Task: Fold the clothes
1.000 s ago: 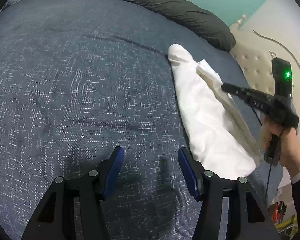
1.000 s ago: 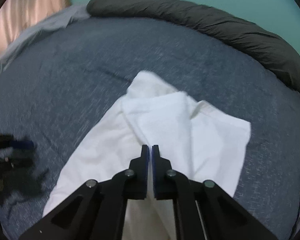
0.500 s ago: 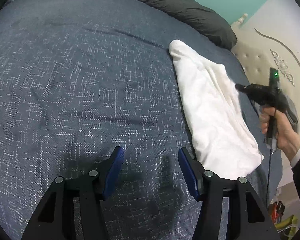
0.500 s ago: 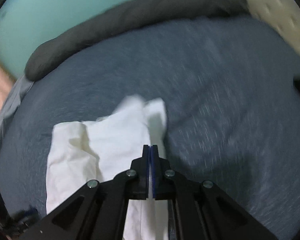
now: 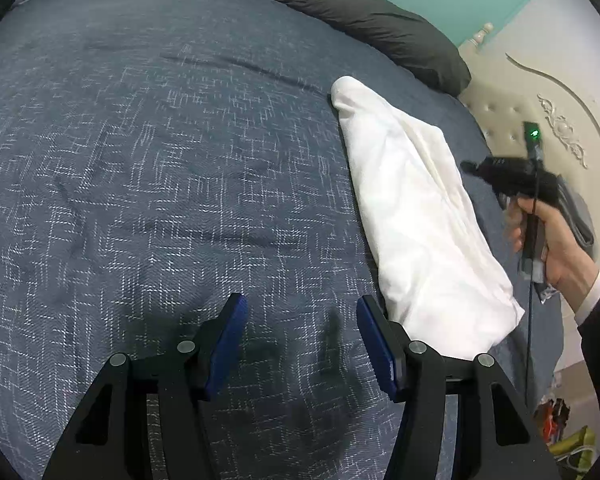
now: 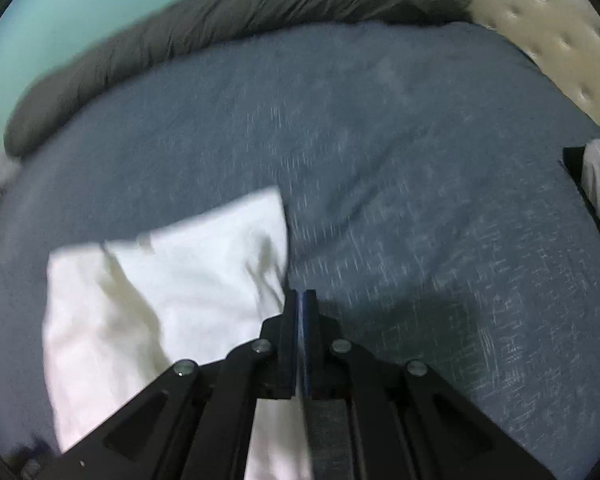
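white garment (image 6: 172, 300): blurred — lower end cut off behind the right tongs (image 6: 300, 300)
person's sleeve (image 5: 598, 312): cut by the frame edge

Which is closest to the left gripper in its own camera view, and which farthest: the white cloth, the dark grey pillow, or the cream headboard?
From the left gripper:
1. White cloth, just right of its right finger.
2. Cream headboard, far right.
3. Dark grey pillow, along the bed's far edge.
Headboard and pillow are close to call.
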The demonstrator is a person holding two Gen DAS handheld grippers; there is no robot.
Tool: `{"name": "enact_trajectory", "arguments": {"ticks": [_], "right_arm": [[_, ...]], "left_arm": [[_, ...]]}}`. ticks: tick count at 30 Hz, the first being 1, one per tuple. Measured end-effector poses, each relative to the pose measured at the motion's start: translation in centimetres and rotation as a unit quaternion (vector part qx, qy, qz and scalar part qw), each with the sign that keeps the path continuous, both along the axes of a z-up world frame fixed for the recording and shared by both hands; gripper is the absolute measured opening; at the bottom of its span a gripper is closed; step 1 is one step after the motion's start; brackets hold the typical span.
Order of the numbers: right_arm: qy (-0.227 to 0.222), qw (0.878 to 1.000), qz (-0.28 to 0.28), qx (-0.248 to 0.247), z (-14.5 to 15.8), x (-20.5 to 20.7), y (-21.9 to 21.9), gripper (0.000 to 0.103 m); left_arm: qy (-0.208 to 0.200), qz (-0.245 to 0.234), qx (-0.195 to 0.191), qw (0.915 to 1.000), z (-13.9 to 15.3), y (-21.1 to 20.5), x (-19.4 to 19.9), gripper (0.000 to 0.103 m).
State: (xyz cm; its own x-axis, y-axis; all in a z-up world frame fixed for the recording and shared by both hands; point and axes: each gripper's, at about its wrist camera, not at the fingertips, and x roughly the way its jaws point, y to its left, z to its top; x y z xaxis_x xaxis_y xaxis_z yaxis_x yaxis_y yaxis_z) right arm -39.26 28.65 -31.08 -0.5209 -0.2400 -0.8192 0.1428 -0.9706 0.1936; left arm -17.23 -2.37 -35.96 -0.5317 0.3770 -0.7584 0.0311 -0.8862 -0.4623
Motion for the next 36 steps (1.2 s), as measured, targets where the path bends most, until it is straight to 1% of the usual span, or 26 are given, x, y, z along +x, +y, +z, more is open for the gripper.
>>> {"name": "enact_trajectory", "arguments": {"ticks": [1,2,3,4,5,9,10,12,14,15,17,20,22,24,26,28,29,30,31,32,34,36], "right_arm": [[0.005,1.000,0.006,-0.028,0.4,-0.1,0.0,0.004],[0.004,0.998,0.020,-0.063,0.7,-0.2,-0.3,0.010],[0.002,0.995,0.035,-0.094,1.0,-0.4,-0.7,0.019],[-0.006,0.992,0.057,-0.110,1.0,-0.4,-1.4,0.050],[-0.014,0.989,0.079,-0.123,1.0,-0.5,-2.2,0.065],[-0.026,0.982,0.148,-0.117,0.8,0.0,-5.3,0.065],[-0.030,0.981,0.159,-0.111,0.6,0.1,-5.8,0.064],[-0.042,0.980,0.173,-0.091,-0.2,-0.1,-6.6,0.045],[-0.046,0.977,0.187,-0.087,-0.6,0.1,-7.2,0.020],[-0.044,0.977,0.193,-0.085,-0.7,0.4,-7.3,0.013],[-0.024,0.978,0.191,-0.078,0.0,0.7,-7.3,0.007],[0.011,0.984,0.155,-0.092,0.9,-0.2,-6.0,0.007],[0.001,0.988,0.130,-0.082,0.3,-1.3,-5.2,0.007],[-0.031,0.991,0.107,-0.074,-1.3,-2.3,-4.6,0.007],[-0.058,0.990,0.085,-0.100,-2.6,-3.2,-3.8,0.007],[-0.062,0.988,0.080,-0.117,-3.0,-3.3,-3.6,0.007],[-0.071,0.986,0.080,-0.130,-3.3,-3.5,-3.5,0.010],[-0.076,0.985,0.078,-0.133,-3.4,-3.5,-3.3,0.010],[-0.080,0.985,0.075,-0.136,-3.4,-3.6,-3.1,0.013],[-0.084,0.984,0.074,-0.139,-3.4,-3.6,-2.9,0.022],[-0.082,0.981,0.084,-0.154,-2.7,-3.3,-2.6,0.034],[-0.078,0.978,0.104,-0.162,-2.0,-2.4,-2.2,0.035]], "left_arm": [[0.000,0.000,0.000,1.0000,0.0,0.0,0.0,0.061],[0.001,0.000,0.000,1.0000,0.1,0.0,0.1,0.061],[0.001,0.001,0.001,1.0000,0.1,0.0,0.2,0.062],[0.001,0.001,0.002,1.0000,0.2,-0.1,0.2,0.062],[0.001,0.001,0.003,1.0000,0.2,-0.1,0.2,0.062],[0.002,0.004,0.003,1.0000,0.3,-0.4,0.1,0.062],[0.002,0.005,0.003,1.0000,0.4,-0.4,0.2,0.062],[0.002,0.007,0.003,1.0000,0.4,-0.5,0.5,0.063],[0.002,0.008,0.003,1.0000,0.4,-0.5,0.5,0.063],[0.002,0.008,0.003,1.0000,0.4,-0.5,0.5,0.063],[0.001,0.008,0.005,1.0000,0.3,-0.5,0.5,0.063],[0.000,0.006,0.004,1.0000,0.2,-0.4,0.4,0.063],[-0.001,0.004,0.004,1.0000,0.2,-0.2,0.4,0.063],[-0.001,0.002,0.002,1.0000,0.1,-0.1,0.3,0.063],[-0.001,0.002,0.002,1.0000,0.2,0.0,0.3,0.063],[0.000,0.001,0.003,1.0000,0.2,0.1,0.3,0.063],[0.000,0.001,0.004,1.0000,0.2,0.1,0.3,0.063],[0.000,0.000,0.005,1.0000,0.3,0.0,0.3,0.063],[0.000,0.001,0.007,1.0000,0.2,0.0,0.3,0.063],[-0.001,0.001,0.010,0.9999,0.3,0.0,0.3,0.063],[-0.001,-0.001,0.017,0.9998,0.3,0.0,0.2,0.063],[0.000,-0.005,0.021,0.9998,0.5,0.2,0.3,0.063]]}}
